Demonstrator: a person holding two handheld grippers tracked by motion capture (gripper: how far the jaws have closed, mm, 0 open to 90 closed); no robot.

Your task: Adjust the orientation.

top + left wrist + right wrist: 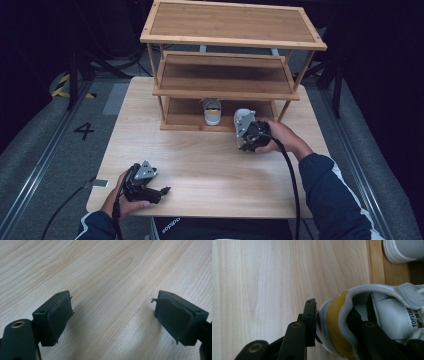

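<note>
A white shoe (387, 307) with a mustard heel band sits low over the table, just in front of the rack's bottom shelf (375, 262). My right gripper (333, 310) is shut on the shoe's heel, one jaw outside it and one inside the opening. In the high view this gripper (243, 133) is right of centre, close to the three-tier wooden rack (225, 85). A matching shoe (212, 112) stands on the bottom shelf, and its toe (404, 250) is just beyond the held shoe. My left gripper (162, 191) rests near the table's front left, open, with bare wood between its pads (58, 315).
The rack's top shelf (232, 22) and middle shelf (225, 72) hold nothing. A small white tag (100, 183) hangs at the table's left edge. A black box (172, 226) sits below the front edge. The light wood table (210, 160) is bare between the grippers.
</note>
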